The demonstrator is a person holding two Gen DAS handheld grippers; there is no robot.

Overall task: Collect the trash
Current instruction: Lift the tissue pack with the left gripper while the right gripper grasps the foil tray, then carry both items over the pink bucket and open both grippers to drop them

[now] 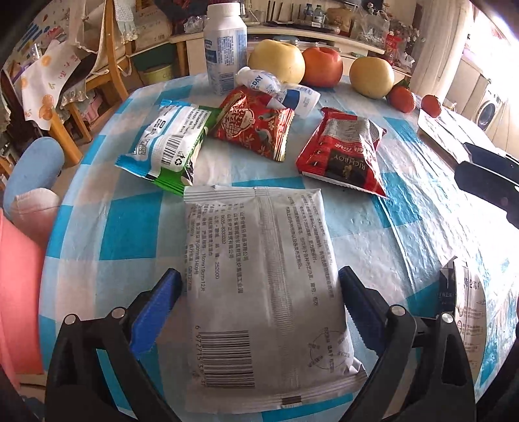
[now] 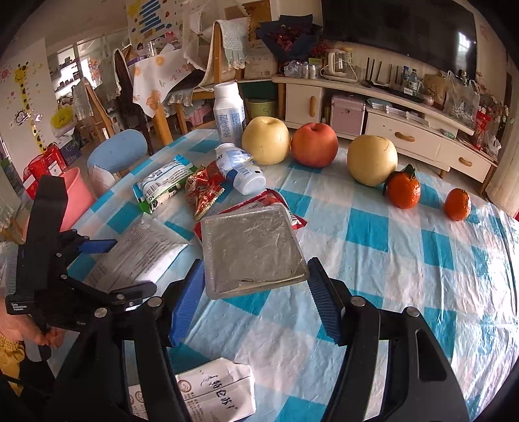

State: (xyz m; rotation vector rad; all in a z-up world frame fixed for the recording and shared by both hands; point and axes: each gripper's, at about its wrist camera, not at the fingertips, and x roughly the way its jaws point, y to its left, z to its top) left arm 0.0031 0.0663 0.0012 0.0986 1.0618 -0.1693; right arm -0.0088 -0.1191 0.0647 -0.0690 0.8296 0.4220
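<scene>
Wipes pack (image 1: 266,292), white, printed back up with barcode, lies flat on my counter (image 1: 405,227) between my left tool (image 1: 259,292)'s spread pads, untouched. My right tool (image 2: 256,282) pinches a silver foil tray (image 2: 249,246). A carton (image 2: 214,392) is cut off below.

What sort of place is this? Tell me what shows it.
Most likely a home living and dining room: a television above a cream media cabinet, a dining table with a checked plastic cloth, and a washing machine off to one side.
</scene>
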